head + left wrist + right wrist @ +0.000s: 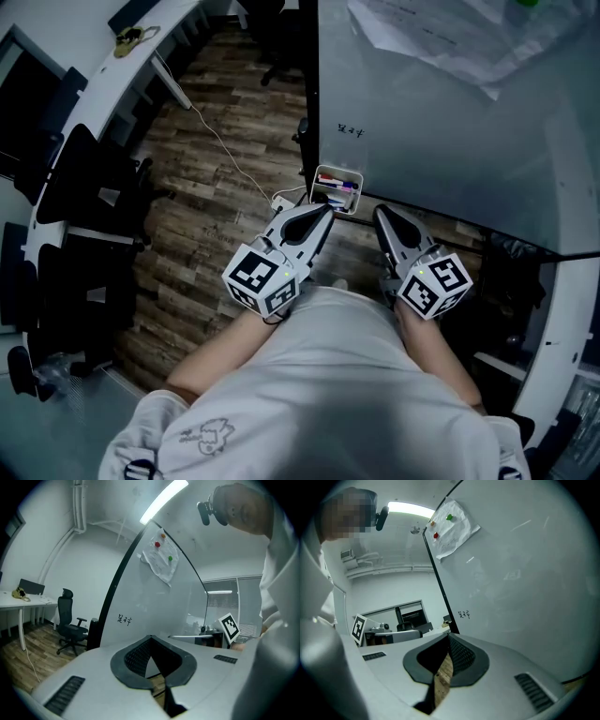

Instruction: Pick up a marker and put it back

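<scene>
The person stands facing a whiteboard [441, 141] and holds both grippers close to the body, pointed at its lower left corner. The left gripper [323, 214] has its jaws together with nothing between them. Only whiteboard and wood floor [225, 141] show through the gap behind the tips in the left gripper view. The right gripper [382, 216] is just to its right, also with its jaws together and empty, and floor planks show behind its pads in the right gripper view.

The markers [337, 185] lie in a small white tray [339, 170] at the bottom left edge of the whiteboard, just beyond the left gripper's tip. Red and blue ones can be made out. Neither gripper touches the tray or a marker.

Small handwriting [350, 129] sits on the board above the tray. Farther up, a crumpled paper [441, 37] hangs on the board, pinned by red and green magnets [169, 558]. A thin cable [225, 150] runs across the floor on the left, where black office chairs [94, 187] stand beside a white surface [84, 56].
</scene>
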### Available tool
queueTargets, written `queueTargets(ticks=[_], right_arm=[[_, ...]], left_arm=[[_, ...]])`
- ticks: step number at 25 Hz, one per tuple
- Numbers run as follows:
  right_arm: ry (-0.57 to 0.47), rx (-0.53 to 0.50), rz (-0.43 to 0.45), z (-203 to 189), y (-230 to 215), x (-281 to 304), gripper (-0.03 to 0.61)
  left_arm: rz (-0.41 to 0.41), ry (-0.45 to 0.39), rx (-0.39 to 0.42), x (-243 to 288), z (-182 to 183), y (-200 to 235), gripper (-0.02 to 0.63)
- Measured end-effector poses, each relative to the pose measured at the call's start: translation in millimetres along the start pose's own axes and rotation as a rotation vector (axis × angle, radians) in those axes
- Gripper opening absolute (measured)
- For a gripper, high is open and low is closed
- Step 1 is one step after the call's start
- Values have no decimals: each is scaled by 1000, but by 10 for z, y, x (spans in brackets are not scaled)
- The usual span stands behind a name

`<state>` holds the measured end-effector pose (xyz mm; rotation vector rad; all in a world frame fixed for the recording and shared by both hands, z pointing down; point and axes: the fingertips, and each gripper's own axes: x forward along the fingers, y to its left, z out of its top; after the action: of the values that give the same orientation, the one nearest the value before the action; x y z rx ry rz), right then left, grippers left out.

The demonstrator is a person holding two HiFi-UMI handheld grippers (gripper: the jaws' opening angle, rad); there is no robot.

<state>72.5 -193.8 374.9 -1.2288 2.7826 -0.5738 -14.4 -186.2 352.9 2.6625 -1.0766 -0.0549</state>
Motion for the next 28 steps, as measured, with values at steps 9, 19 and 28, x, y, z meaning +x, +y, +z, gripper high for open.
queueTargets(ticks=[9,19,28], right_arm=[[46,3,-18,-86,-236,134,12],[87,-71,-58,-192,-423,330,12],[176,-70,-50,-542,-541,622,14]], left_arm=[[14,65,-18,332,-221,280,5],[-17,147,9,602,-434,431,5],[-49,233,31,781,-801,602,5]])
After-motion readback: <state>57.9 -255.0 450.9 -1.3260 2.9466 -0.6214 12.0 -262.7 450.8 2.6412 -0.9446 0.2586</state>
